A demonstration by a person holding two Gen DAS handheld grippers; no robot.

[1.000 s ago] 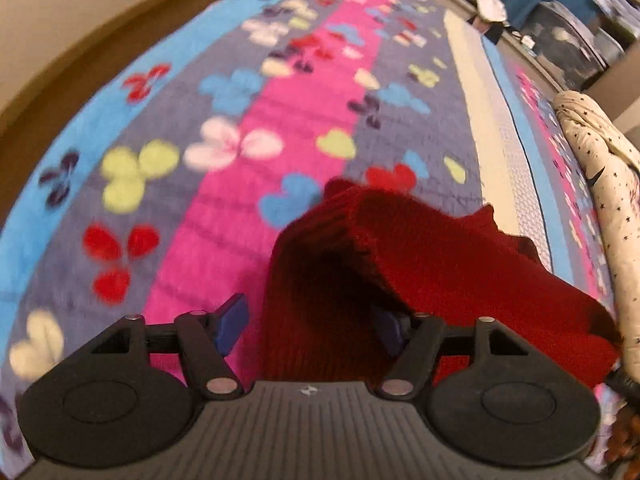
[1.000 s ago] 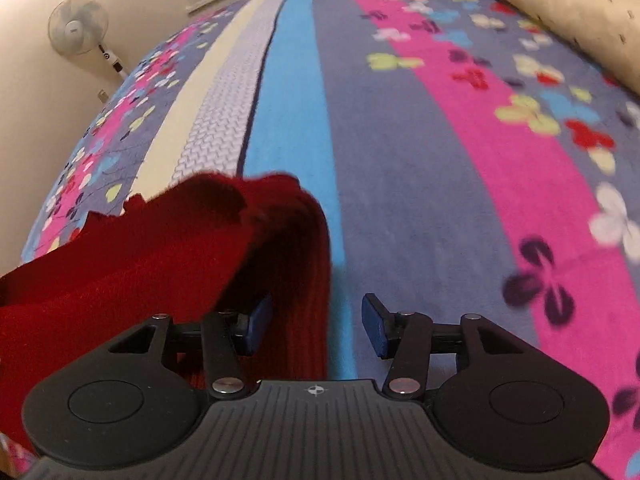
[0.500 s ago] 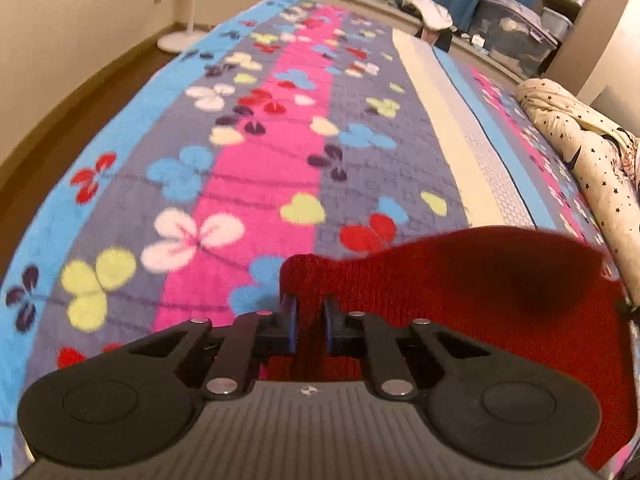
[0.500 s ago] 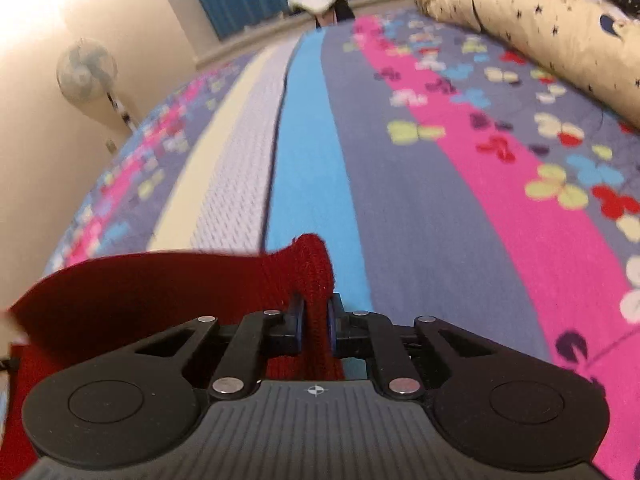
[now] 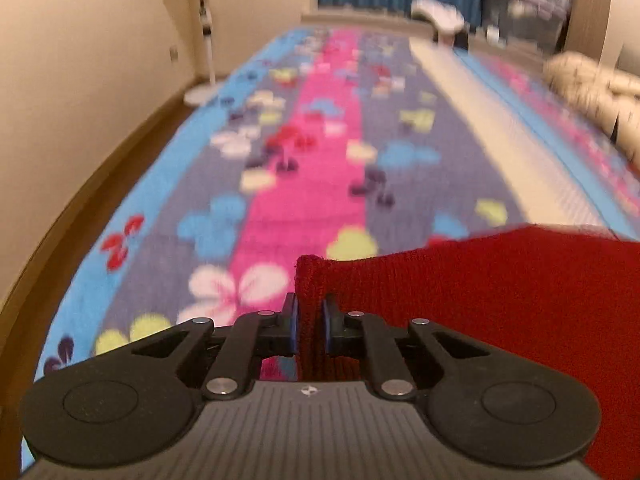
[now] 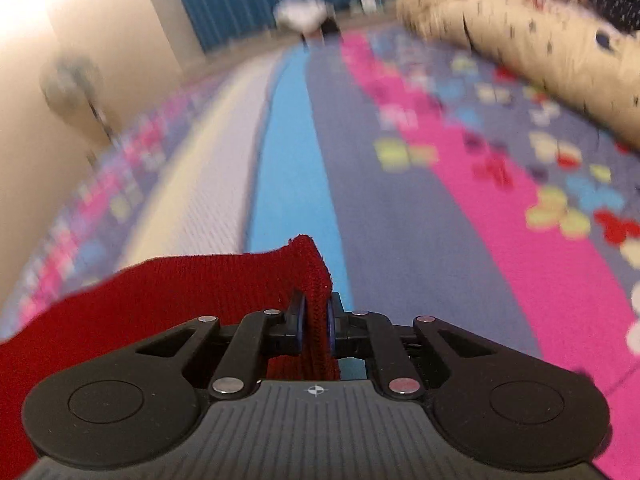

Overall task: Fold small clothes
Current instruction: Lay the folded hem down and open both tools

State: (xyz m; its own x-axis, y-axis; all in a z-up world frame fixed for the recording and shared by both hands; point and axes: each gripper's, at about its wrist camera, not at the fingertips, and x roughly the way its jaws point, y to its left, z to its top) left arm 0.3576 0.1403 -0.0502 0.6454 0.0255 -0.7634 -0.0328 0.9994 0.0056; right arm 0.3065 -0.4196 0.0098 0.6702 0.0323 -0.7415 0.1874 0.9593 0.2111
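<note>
Sideways between both fingers [image 5: 291, 322], red knit garment [image 5: 500, 300] stretches taut.

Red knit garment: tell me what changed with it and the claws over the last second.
Both claws closed on the red knit garment: the left claw pinched one corner, the right claw the other. The cloth went from a slack heap to a taut span lifted between them. Both views tilted up along the bed. The patterned blanket and the cream bedding stayed put.

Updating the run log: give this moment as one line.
left gripper: shut on red knit garment | right gripper: shut on same garment | over blanket
</note>
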